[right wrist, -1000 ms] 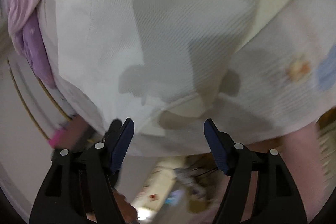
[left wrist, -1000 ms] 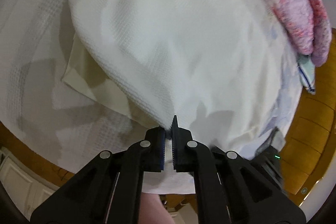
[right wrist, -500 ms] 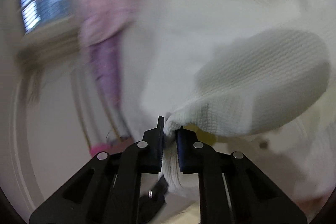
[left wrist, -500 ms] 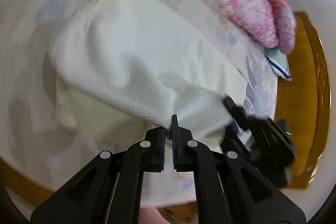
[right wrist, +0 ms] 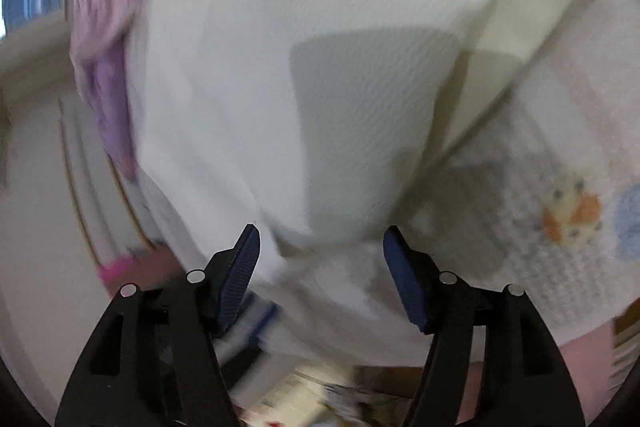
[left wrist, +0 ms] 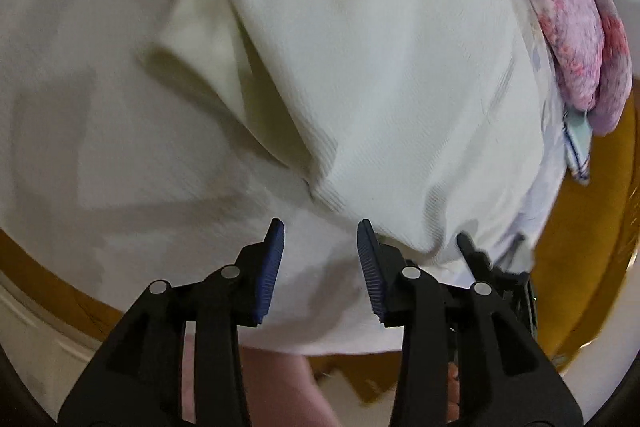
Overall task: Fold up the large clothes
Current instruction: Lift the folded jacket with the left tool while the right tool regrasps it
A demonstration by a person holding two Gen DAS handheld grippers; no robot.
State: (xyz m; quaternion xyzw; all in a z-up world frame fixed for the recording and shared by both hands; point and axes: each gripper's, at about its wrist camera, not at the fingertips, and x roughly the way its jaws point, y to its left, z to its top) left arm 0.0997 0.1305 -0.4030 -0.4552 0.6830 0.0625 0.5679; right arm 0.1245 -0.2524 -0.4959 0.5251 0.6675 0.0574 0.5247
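On the patterned bedspread [right wrist: 560, 187] lies the folded white waffle-knit garment [left wrist: 380, 67]; left gripper [left wrist: 320, 259] and right gripper [right wrist: 320, 267] have just been opening, jaws apart, gripping nothing.

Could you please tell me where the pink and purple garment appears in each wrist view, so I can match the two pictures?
Left wrist view: pink and purple garment at the upper right edge.
Right wrist view: same garment at the upper left.
Shared landmark: the white waffle-knit garment filling the middle of both.
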